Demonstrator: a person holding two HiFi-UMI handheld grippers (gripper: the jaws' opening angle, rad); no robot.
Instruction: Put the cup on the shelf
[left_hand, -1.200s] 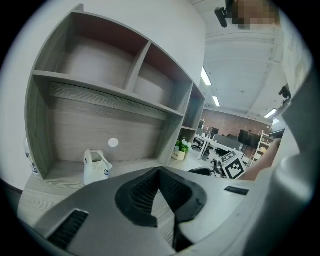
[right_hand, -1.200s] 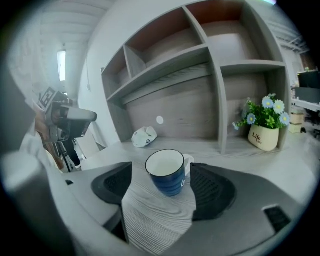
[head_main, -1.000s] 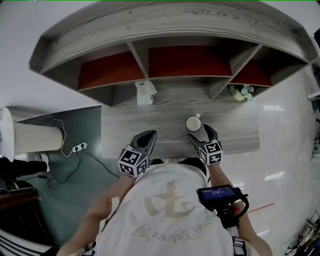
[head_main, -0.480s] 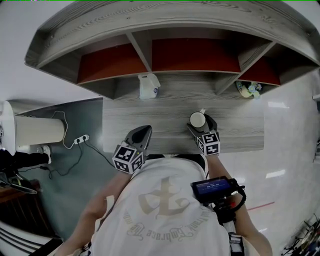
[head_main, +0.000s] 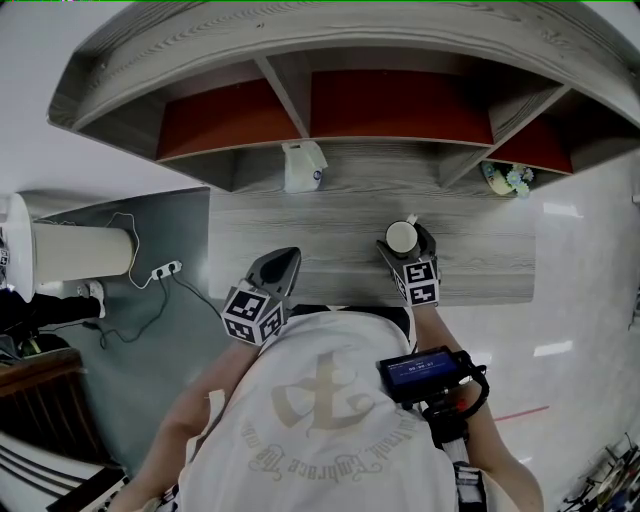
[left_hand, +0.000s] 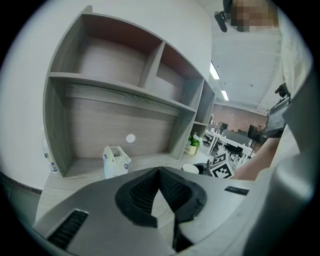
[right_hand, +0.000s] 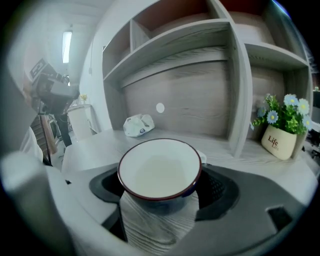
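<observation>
A white enamel cup (head_main: 402, 236) (right_hand: 159, 172) with a dark rim sits between the jaws of my right gripper (head_main: 405, 246) (right_hand: 160, 192), which is shut on it just over the grey wooden desk (head_main: 330, 235). The cup is upright and empty. The shelf unit (head_main: 390, 140) (right_hand: 175, 45) rises at the desk's far edge, with its red-backed upper compartments empty. My left gripper (head_main: 280, 268) (left_hand: 159, 173) hovers at the desk's near edge, shut with nothing in it. The cup (left_hand: 190, 168) and the right gripper's marker cube also show in the left gripper view.
A white plastic bag (head_main: 301, 165) (left_hand: 116, 160) (right_hand: 138, 125) stands under the shelf at the left. A small flower pot (head_main: 506, 178) (right_hand: 280, 136) occupies the right lower compartment. On the floor to the left lie a power strip (head_main: 160, 269) and a white cylinder (head_main: 75, 252).
My right gripper has carried the cup a little farther over the desk toward the shelf. The left gripper has barely shifted.
</observation>
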